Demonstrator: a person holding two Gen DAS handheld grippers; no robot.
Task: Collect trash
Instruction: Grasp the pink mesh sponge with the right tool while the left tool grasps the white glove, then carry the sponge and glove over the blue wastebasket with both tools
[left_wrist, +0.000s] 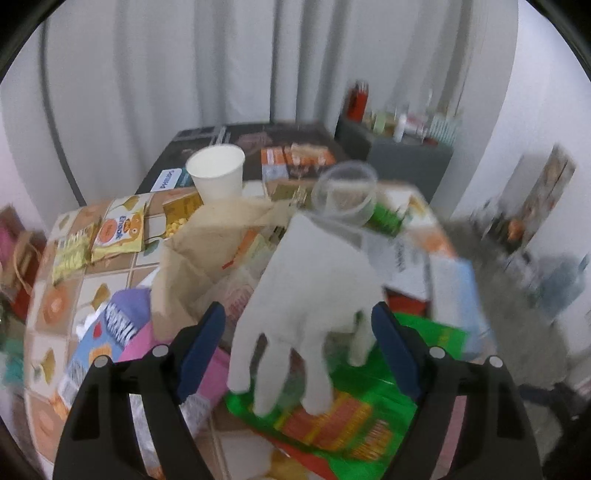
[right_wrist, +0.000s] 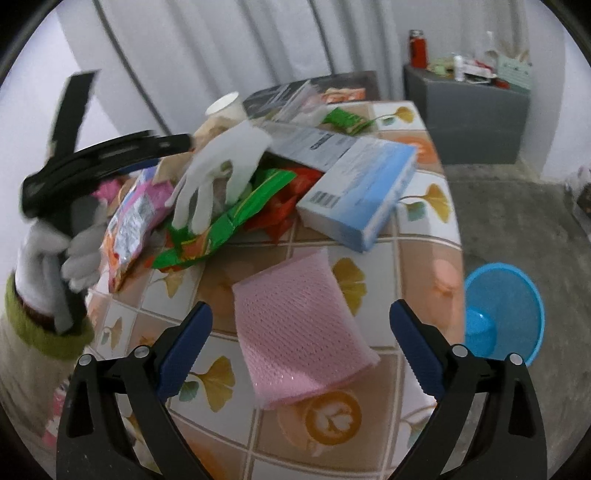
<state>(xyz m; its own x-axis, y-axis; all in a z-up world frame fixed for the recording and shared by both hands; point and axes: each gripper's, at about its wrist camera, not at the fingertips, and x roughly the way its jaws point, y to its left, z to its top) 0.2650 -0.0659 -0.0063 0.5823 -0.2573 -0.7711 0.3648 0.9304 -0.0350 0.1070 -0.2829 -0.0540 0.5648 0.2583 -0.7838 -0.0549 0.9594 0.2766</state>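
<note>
A white glove (left_wrist: 306, 295) hangs between the gaping left gripper (left_wrist: 299, 350), its pads apart from it, over a green wrapper (left_wrist: 369, 406). The right gripper (right_wrist: 299, 350), wide, hovers over a pink pad (right_wrist: 295, 332).

Bare tablecloth (right_wrist: 417, 221) around pink pad (right_wrist: 295, 325); beyond, blue box (right_wrist: 362, 192) and wrappers (right_wrist: 229, 221) crowd.

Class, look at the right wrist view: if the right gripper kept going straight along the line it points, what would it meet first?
Most likely the pink mesh pad lying on the tiled tablecloth; it sits directly between the open fingers of the right gripper. Depth is unclear, so the contact point is a guess.
</note>
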